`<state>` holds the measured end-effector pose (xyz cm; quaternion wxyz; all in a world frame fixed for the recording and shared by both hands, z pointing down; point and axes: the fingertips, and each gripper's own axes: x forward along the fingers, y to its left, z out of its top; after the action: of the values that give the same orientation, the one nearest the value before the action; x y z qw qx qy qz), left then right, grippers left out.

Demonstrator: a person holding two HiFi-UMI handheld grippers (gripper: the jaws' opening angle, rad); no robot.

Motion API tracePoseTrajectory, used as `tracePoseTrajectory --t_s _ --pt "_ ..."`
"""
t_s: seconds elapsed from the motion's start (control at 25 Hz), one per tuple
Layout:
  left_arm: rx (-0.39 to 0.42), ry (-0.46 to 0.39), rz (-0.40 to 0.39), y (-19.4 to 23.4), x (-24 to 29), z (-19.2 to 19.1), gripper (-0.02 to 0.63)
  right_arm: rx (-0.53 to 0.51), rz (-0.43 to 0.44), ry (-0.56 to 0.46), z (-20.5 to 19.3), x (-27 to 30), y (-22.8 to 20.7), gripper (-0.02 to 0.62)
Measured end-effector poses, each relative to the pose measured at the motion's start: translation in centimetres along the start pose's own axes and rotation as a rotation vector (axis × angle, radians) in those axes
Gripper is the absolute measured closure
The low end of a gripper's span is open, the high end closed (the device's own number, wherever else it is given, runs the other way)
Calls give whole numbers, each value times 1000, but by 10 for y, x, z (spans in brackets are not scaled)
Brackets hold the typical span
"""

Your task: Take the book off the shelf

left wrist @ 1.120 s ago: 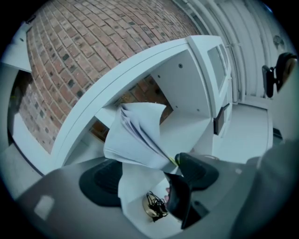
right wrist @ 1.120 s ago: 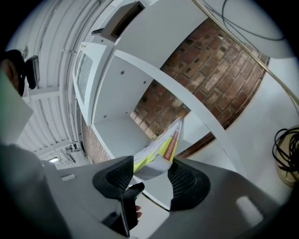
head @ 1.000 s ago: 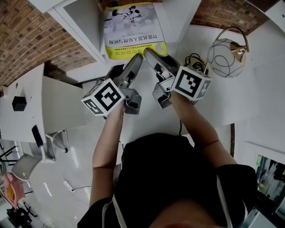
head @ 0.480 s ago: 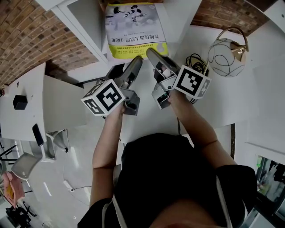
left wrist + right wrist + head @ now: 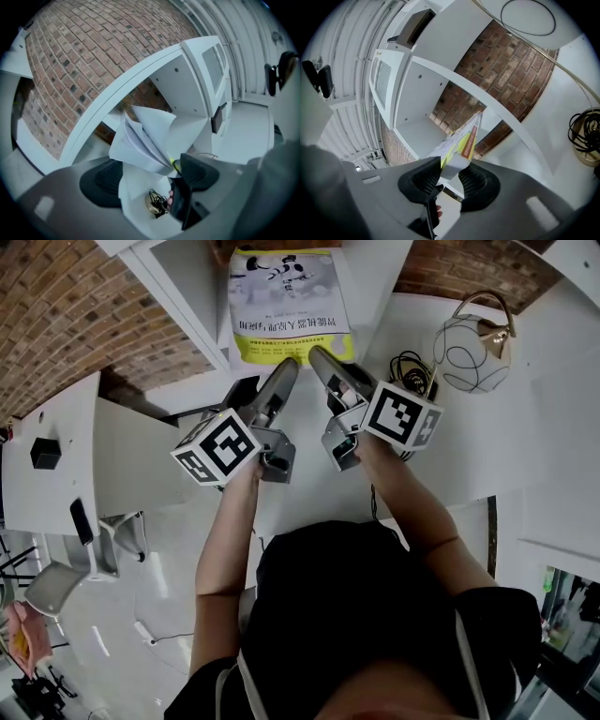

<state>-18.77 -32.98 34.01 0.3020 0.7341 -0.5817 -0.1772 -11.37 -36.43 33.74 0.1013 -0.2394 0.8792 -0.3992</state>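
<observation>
Kept closing right gripper (image 5: 450, 180) jaws onto the book (image 5: 289, 296) corner and opening left gripper (image 5: 150, 176) jaws clear of its pages, presumably readying removal from the shelf (image 5: 178, 282).

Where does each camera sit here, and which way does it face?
Head view: on the person's head, steeply down onto book, shelf, left gripper, right gripper, forearms.
Left gripper view: rides the left gripper, along its opening jaws, book pages between.
Right gripper view: rides the right gripper, along jaws closing on the book's corner.
All three share the book.
</observation>
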Motion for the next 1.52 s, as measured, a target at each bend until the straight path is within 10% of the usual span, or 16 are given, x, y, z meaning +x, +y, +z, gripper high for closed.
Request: tracePoseTrajectory --t_s 0.28,0.72,0.92,1.52 --pt "-101 9 -44 -5 2 -9 234 -28 -18 -2 -7 -13 5 474" --pt "-178 -15 -130 -21 4 -17 458 -145 -33 52 -20 -32 8 419" --pt "-204 -25 -147 -21 -3 -21 475 -290 -65 91 -24 -38 9 308" --pt "-253 43 -119 -2 -28 -55 509 -285 -42 142 -15 -30 -17 308"
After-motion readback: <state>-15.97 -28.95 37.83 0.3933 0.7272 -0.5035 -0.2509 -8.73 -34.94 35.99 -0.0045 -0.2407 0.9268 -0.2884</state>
